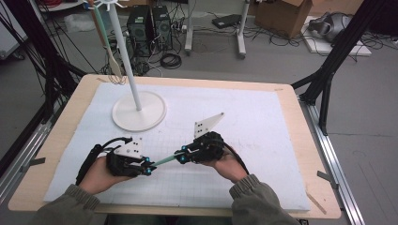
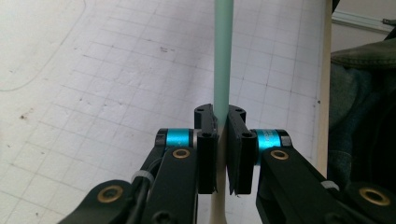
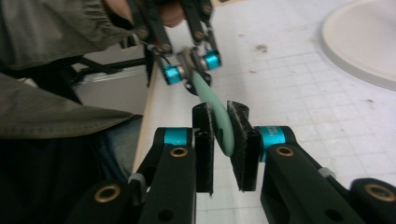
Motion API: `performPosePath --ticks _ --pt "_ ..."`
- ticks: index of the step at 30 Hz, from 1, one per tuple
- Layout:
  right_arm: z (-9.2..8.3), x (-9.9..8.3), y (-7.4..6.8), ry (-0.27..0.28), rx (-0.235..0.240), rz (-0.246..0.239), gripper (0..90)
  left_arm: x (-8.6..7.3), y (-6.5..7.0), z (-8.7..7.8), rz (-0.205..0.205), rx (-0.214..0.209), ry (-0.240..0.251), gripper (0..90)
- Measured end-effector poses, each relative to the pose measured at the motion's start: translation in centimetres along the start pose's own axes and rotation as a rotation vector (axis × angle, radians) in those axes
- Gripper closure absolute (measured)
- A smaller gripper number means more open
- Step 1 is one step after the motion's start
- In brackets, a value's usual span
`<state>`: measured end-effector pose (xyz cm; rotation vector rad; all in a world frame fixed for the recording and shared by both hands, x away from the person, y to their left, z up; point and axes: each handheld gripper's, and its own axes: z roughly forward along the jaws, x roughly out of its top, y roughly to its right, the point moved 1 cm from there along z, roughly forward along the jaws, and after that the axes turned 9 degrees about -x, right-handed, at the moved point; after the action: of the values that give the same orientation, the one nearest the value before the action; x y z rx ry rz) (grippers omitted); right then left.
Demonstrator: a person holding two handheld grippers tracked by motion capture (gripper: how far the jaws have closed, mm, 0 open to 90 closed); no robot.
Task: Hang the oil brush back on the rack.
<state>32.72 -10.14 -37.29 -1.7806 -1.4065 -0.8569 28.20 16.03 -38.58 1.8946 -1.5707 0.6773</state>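
Olive-green sleeves framed the bottom of the high view, where a person held the left gripper (image 1: 149, 169) and the right gripper (image 1: 181, 157) tip to tip above the white gridded mat (image 1: 263, 126), a slim mint-green utensil (image 1: 165, 161) bridging the short gap between them. Behind stood a white stand (image 1: 139, 111) on its round base, a pale utensil (image 1: 114, 65) hanging from its top arms, with computer towers (image 1: 150, 26) and loose cables on the floor beyond the table. Seen from the left gripper view, that claw was pinching the green handle (image 2: 222, 56), which ran straight up out of the jaws over the mat, the wooden table edge (image 2: 325, 93) to the right. From the right gripper view, the right claw was pressed onto the utensil's broader green end (image 3: 223, 128), the stand's base (image 3: 364, 42) at upper right and the other gripper (image 3: 191, 67) gripping the far end, near a sleeve (image 3: 56, 116). Judging by both grips, this looked like a hand-over in mid-air, and which claw would keep the utensil could not be told. The next move would call for one claw to let go while the other held firm, then a lift toward the stand's arms if hanging was intended. Nothing lay between the grippers and the stand; the utensil already hung there could crowd the approach.
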Motion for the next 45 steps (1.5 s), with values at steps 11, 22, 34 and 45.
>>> performPosePath --ticks 11,22,34,45 --pt "0.5 0.5 -0.9 -0.020 0.011 -0.058 83.8 0.7 -0.1 -0.1 -0.009 -0.038 0.025 76.7" --pt "0.2 1.1 -1.2 0.019 -0.008 -0.067 80.5 0.9 0.0 0.3 0.008 -0.036 0.023 84.1" --pt "-1.7 0.4 -0.5 0.076 -0.146 -0.006 44.3 0.8 -0.7 -1.9 -0.042 0.015 0.136 84.3" --pt "-3.8 -1.4 0.2 0.076 -0.244 0.021 36.1 0.7 -1.4 -3.2 -0.071 0.034 0.205 84.3"
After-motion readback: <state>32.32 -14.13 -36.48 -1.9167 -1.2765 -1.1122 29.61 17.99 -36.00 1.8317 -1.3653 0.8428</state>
